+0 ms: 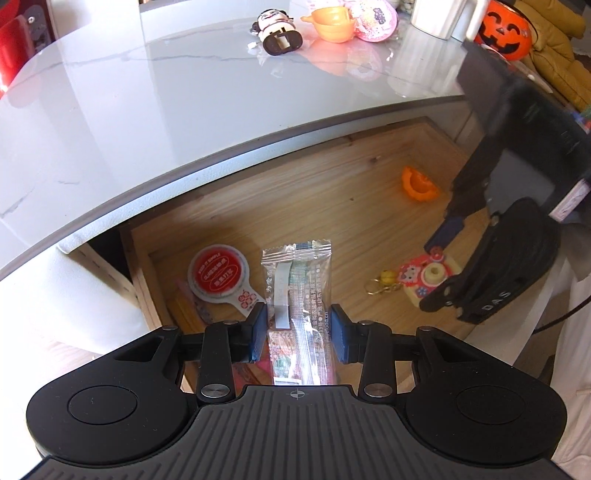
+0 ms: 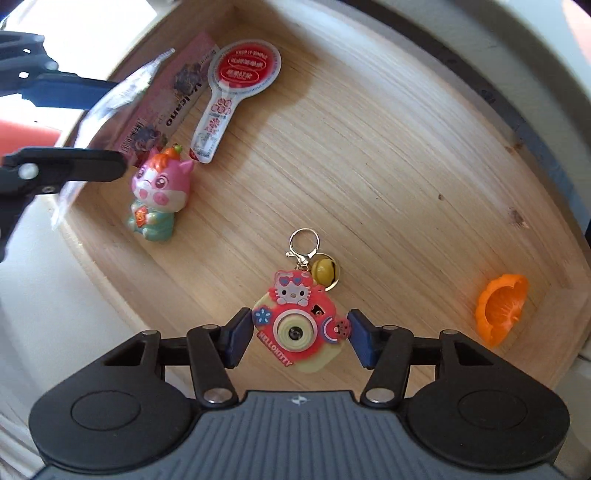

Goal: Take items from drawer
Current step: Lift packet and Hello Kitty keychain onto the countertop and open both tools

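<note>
In the left wrist view my left gripper (image 1: 300,332) is shut on a clear snack packet (image 1: 295,280), held upright above the open wooden drawer (image 1: 332,192). From the right wrist view that packet (image 2: 110,99) hangs blurred at the far left. My right gripper (image 2: 300,339) is open and low in the drawer. Its fingers (image 2: 240,338) stand on either side of a pink Hello Kitty camera keychain (image 2: 299,325) that lies flat on the drawer floor with a gold bell (image 2: 325,271). Small gaps show on both sides of the keychain.
The drawer also holds a red-labelled paddle-shaped packet (image 2: 236,88), a pink printed packet (image 2: 170,107), a pink animal figurine (image 2: 159,199) and an orange shell piece (image 2: 500,308). On the marble tabletop (image 1: 147,103) sit a small doll (image 1: 277,31), an orange cup (image 1: 332,22), a white mug (image 1: 439,16) and a pumpkin bucket (image 1: 506,29).
</note>
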`<state>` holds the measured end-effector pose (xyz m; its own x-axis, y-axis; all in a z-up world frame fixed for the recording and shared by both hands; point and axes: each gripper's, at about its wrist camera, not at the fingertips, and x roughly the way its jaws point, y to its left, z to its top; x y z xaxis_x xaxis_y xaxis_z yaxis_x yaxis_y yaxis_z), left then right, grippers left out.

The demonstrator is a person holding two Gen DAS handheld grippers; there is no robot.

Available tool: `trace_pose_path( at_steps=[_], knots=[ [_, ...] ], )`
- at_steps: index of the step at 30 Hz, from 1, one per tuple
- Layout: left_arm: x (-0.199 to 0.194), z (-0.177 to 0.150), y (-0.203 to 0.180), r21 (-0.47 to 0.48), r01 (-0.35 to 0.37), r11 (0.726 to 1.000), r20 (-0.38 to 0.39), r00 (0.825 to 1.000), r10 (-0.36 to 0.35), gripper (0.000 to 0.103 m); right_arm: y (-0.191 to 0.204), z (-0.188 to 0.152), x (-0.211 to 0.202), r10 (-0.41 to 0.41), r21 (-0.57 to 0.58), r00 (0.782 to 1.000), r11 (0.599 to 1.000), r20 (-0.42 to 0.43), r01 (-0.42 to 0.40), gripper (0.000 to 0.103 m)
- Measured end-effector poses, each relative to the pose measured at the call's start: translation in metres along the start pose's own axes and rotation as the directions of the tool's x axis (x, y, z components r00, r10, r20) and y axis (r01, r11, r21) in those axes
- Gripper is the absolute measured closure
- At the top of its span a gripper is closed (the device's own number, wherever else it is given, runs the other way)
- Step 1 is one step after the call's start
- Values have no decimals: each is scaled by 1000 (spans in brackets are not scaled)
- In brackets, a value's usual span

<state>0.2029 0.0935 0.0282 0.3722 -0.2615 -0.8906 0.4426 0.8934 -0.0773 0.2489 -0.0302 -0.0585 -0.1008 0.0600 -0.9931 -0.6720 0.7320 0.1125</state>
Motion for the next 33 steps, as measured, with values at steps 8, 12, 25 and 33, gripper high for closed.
trace_pose_path(
  at_steps=[8, 12, 25, 33],
  knots=[
    [7, 4, -28, 92, -54, 994, -10, 998, 55, 63, -7, -54, -82, 3, 84, 967, 996, 256, -26, 53],
    [4, 12, -39, 89, -38, 995, -12, 999, 39, 63, -29, -81, -112, -15, 158, 921, 986, 389, -51, 54],
    [-77, 165, 15, -220, -28, 975, 357, 928, 107, 63, -87, -137, -160, -57, 230, 752, 965, 657, -127, 54],
    [2, 173, 36, -294, -123, 948, 279, 938, 208, 63, -104, -140, -160, -104, 274, 726, 954, 680, -120, 54]
  ],
)
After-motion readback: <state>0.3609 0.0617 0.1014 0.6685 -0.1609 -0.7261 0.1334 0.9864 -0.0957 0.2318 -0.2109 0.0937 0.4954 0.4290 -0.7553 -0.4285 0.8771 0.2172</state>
